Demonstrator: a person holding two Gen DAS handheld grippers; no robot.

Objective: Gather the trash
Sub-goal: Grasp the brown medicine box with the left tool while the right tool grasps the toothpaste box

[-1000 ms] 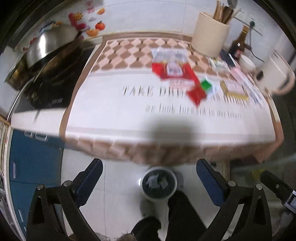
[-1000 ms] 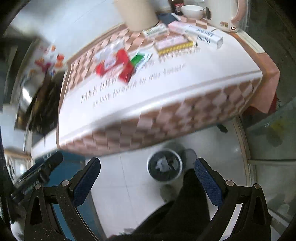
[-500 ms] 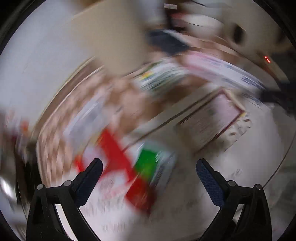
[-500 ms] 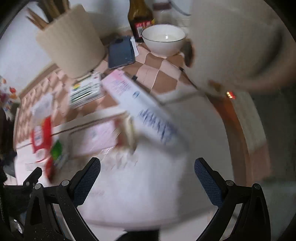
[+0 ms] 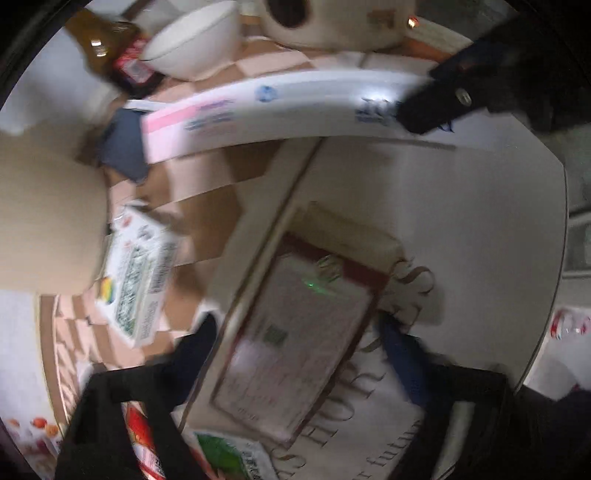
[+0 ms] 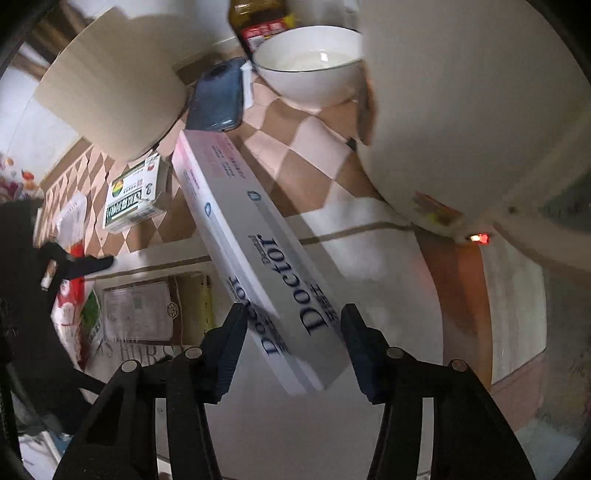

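Both grippers pointed steeply down at the counter (image 6: 391,280), each over its own piece of trash. Right gripper (image 6: 291,338) straddling the near end of the long white toothpaste box (image 6: 258,247); jaws just been closing, box end between them, half-narrowed, pads close at either side but a sliver of gap visible, so prob. not clamped yet. Box lying flat and diagonal, far end near the dark phone (image 6: 218,98), so the end grab seems the only easy approach w/o bumping the bowl (image 6: 310,74) or kettle (image 6: 461,103).

Left gripper (image 5: 299,347) over the flat carton w/ dark red border (image 5: 295,332), fingers (image 5: 195,343) set at its two long edges; jaws also just been closing, carton between them, partly narrowed; contact unclear thru blur. Carton flat on the cloth, hence the top-down pinch across the narrow side, probably.

More trash beside: green-white small box (image 5: 136,273) near the beige utensil holder (image 5: 48,221), red wrapper (image 5: 138,432) and green packet (image 5: 221,454) at the lower edge.

Surface: cloth w/ plain white centre, printed lettering, brown-pink checker border. Sauce bottle (image 6: 262,22) at the back by the wall; fruit stickers (image 5: 37,424) on the wall. Kitchen setting, dim light.
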